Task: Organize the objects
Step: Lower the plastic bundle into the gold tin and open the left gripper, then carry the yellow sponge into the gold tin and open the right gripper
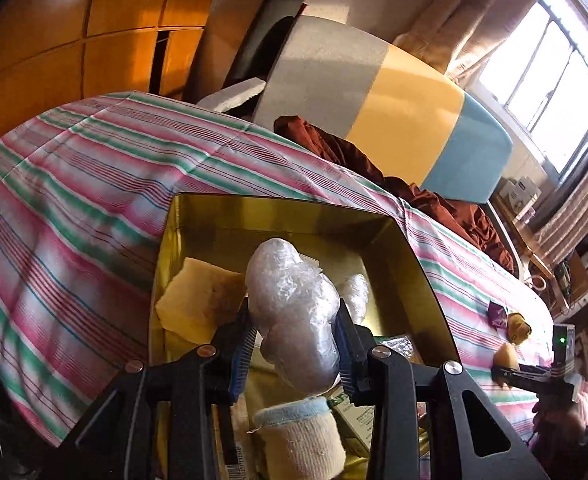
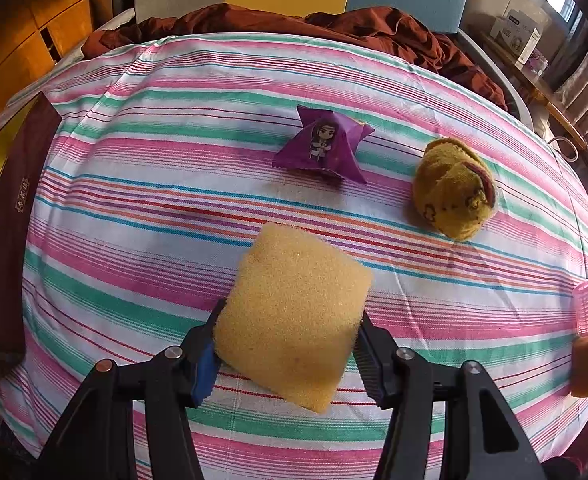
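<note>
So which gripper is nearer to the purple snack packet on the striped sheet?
Right. The right gripper, clamped on a yellow sponge, sits just short of the purple snack packet. The left gripper holds a plastic-wrapped bundle over the gold box, farther off.

Pink-green-white striped cloth [image 2: 141,184], yellow sponge [image 2: 294,320], purple packet [image 2: 326,144], gold-lined box [image 1: 406,256].

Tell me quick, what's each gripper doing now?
Left gripper: closed on the plastic-wrapped bundle.
Right gripper: closed on the yellow sponge.
</note>
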`<state>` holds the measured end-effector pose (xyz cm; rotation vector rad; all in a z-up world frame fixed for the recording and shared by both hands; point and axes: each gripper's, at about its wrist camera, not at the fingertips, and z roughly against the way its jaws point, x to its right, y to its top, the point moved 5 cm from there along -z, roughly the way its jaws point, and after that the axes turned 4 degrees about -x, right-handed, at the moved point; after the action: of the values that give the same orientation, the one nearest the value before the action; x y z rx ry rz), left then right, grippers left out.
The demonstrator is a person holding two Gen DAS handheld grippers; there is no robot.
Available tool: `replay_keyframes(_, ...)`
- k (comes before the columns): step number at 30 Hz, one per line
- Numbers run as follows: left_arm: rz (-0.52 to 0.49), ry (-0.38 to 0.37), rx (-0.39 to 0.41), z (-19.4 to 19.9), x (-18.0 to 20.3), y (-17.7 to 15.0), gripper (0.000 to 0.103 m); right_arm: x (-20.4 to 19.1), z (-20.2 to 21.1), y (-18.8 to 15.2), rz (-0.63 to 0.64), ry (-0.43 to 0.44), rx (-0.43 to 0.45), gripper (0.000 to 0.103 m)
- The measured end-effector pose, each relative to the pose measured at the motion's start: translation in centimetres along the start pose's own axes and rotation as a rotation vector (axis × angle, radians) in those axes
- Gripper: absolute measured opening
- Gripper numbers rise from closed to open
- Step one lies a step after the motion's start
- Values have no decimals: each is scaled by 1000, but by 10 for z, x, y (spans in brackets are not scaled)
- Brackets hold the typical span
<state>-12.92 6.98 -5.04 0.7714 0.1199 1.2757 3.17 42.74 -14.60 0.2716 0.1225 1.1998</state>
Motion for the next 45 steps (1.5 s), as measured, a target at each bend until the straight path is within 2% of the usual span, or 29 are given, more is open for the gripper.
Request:
replay_keyframes(6,-100,-50,-53,-34,47,6,38,2,-2,3,1,0,0,58)
replay_keyframes(11,-151,-8,-107,-74,62,19,42,2,-2,4,-2,4,-1,59)
replay_keyframes(14,-155,22,-121,-83,61,20,44,0,-2,4,-2,3,-2,59)
replay_keyframes(16,-163,38,-98,-79,59,20,52,-3,2,1,-1,1,-1,59)
replay_keyframes(26,-104,53,-40,-41,37,2,54,-7,4,2,15,-16,10,58)
replay_keyframes(40,-167,131,27,6,27,-39,58,-20,13,-7,19,-50,20,56)
replay_keyframes(45,-209,145,50,13,30,-46,59,-33,16,-11,18,-28,19,56)
